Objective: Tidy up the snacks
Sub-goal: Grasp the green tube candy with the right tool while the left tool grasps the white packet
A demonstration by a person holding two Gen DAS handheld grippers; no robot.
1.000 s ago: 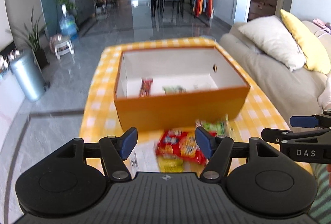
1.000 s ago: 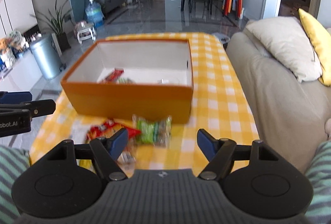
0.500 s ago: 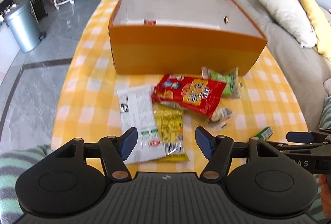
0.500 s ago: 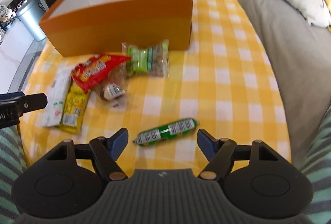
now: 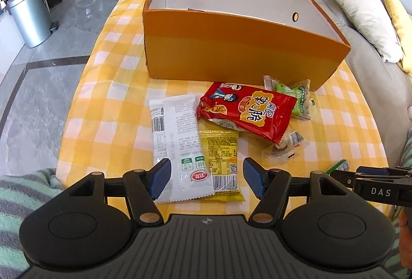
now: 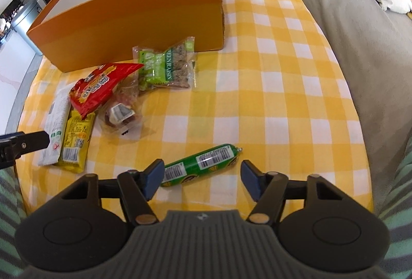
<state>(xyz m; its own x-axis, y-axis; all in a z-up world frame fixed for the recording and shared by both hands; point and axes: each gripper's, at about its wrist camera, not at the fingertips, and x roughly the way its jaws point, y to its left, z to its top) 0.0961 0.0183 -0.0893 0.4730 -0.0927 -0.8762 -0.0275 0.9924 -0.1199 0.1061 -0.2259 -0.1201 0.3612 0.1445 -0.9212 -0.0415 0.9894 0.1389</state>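
Observation:
An orange box stands on the yellow checked table; it also shows in the right wrist view. In front of it lie a white packet, a yellow packet, a red bag, a green raisin bag, a clear wrapped snack and a green sausage stick. My left gripper is open, its fingers either side of the near ends of the white and yellow packets. My right gripper is open just above the green sausage stick.
A grey sofa with a white pillow runs along the table's right side. A metal bin, a plant and a water jug stand on the floor at the left. The table's near edge is close below the right gripper.
Both grippers have tilted down and drawn back from the box toward the near snacks. The left now sits over the white and yellow packets, the right over the green sausage stick. Both stay open.

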